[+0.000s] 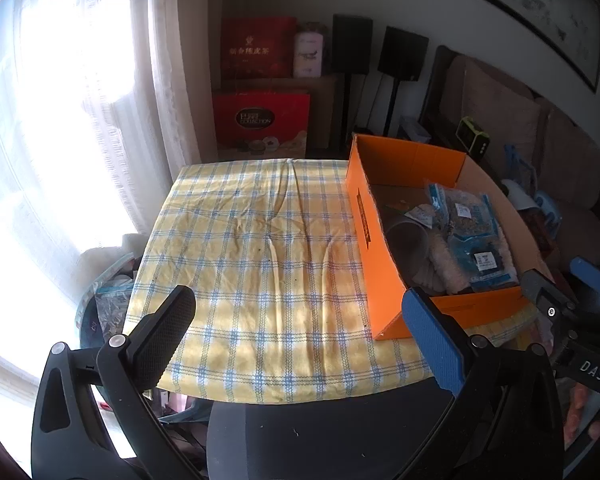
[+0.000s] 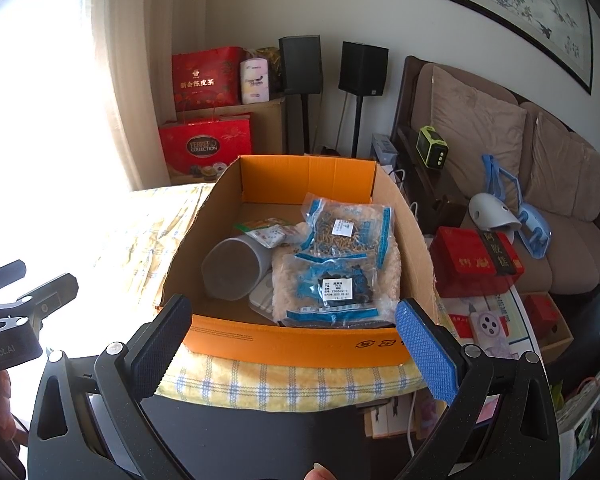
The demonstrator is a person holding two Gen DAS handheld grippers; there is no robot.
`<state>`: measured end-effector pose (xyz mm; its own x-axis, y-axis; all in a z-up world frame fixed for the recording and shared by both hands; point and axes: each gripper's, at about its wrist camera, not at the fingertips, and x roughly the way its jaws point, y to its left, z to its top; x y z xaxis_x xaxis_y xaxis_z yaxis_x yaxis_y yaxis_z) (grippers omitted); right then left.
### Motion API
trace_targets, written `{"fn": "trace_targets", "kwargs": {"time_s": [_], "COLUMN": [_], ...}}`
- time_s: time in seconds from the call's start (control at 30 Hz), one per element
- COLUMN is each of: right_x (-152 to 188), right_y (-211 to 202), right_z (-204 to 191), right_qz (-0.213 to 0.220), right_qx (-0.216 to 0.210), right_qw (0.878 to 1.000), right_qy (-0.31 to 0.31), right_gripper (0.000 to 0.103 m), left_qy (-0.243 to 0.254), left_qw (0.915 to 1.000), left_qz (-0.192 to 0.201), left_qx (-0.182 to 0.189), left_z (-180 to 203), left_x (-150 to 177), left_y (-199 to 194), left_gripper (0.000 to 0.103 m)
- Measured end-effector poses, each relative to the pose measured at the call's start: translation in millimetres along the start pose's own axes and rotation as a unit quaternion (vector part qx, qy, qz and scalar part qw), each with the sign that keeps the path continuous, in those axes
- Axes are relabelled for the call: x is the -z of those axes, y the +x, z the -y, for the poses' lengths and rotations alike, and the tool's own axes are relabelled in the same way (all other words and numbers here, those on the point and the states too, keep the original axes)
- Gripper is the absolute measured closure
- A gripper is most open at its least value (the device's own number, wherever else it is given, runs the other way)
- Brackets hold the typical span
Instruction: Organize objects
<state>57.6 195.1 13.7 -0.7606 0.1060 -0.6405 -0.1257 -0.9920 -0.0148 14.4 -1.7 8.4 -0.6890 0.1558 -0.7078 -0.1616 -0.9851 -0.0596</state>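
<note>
Cardboard box (image 2: 300,338) with orange walls is sitting on the yellow checked tablecloth (image 1: 256,256), at the cloth's right side near its front edge. You are holding the right gripper (image 2: 296,344) just before the box's near wall, jaws spread wide and gripping nothing. You are holding the left gripper (image 1: 300,332) over bare cloth beside the box, jaws likewise wide and empty.

Inside the box, a grey cylindrical container (image 2: 234,268) is lying on its side at the left. Two clear packets with blue print (image 2: 346,236) are overlapping at the right, resting on something pale and fluffy (image 2: 280,280) that is mostly covered; you cannot identify it. A small sachet (image 2: 270,236) is sitting against the container's far end. A flat pale item under the packets' left edge is showing only a corner. Label text on the packets is too small to read. From the left wrist view, the box's near-right corner is cut off behind the blue pad (image 1: 432,344).
</note>
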Motion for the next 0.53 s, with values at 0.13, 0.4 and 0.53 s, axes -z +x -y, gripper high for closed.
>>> {"fn": "trace_targets", "kwargs": {"time_s": [0.13,0.4,0.53], "right_x": [-0.3,-0.4,-0.3], "right_y": [-0.3,0.0,0.0], "right_z": [-0.6,-0.8,-0.7], "right_qz": [0.000,-0.001,-0.001], "right_qx": [0.000,-0.001,0.000], "right_qw": [1.000,1.000,1.000], "right_qy": [-0.001,0.000,0.000], "right_gripper": [0.001,0.001,0.001], "left_qy": [0.000,0.001,0.004], "left_qw": [1.0000,1.0000,1.0000], "left_qz": [0.000,0.001,0.001], "left_qx": [0.000,-0.003,-0.003], "left_z": [0.8,1.4,3.5], "left_x": [-0.2,-0.2,-0.2], "left_y": [0.2,0.2,-0.2], "left_gripper": [0.000,0.000,0.000]}}
